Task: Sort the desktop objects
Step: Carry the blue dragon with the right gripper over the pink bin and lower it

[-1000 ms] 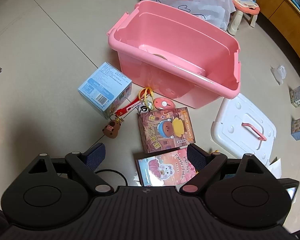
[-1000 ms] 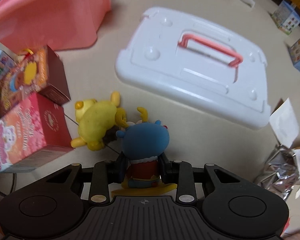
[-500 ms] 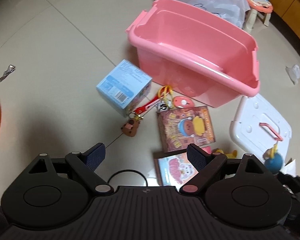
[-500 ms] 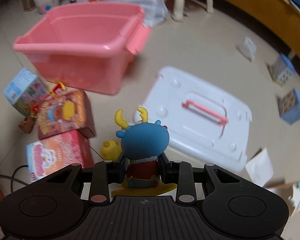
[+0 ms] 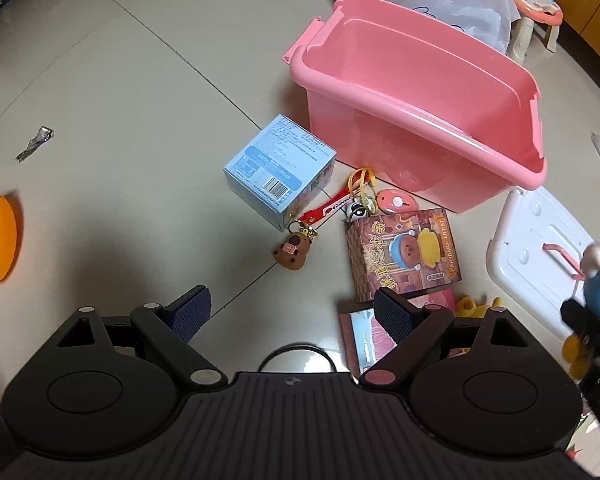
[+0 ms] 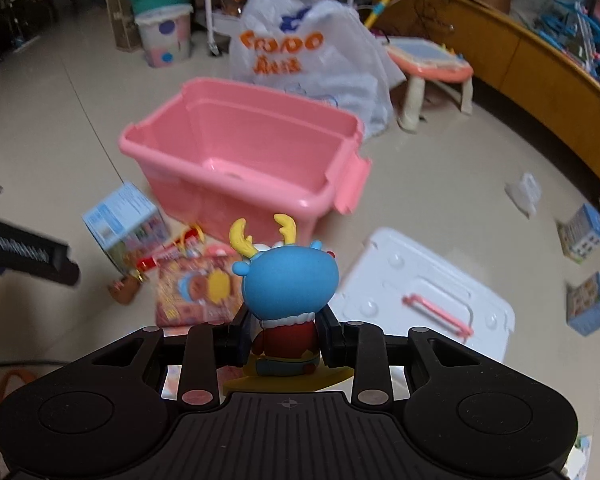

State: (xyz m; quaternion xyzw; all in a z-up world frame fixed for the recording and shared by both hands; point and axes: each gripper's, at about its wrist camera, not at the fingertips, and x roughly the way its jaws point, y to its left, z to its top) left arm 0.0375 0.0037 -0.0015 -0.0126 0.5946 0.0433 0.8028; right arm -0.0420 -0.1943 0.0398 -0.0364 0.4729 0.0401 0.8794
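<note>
Figurine (image 6: 288, 280) in right gripper (image 6: 286, 340) (above floor).

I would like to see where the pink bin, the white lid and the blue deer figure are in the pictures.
pink bin (image 6: 204, 160): right wrist view, on its near rim.
white lid (image 6: 384, 284): right wrist view, on its flat top, left of the handle.
blue deer figure (image 6: 290, 280): right wrist view, on the back of its head.
</note>
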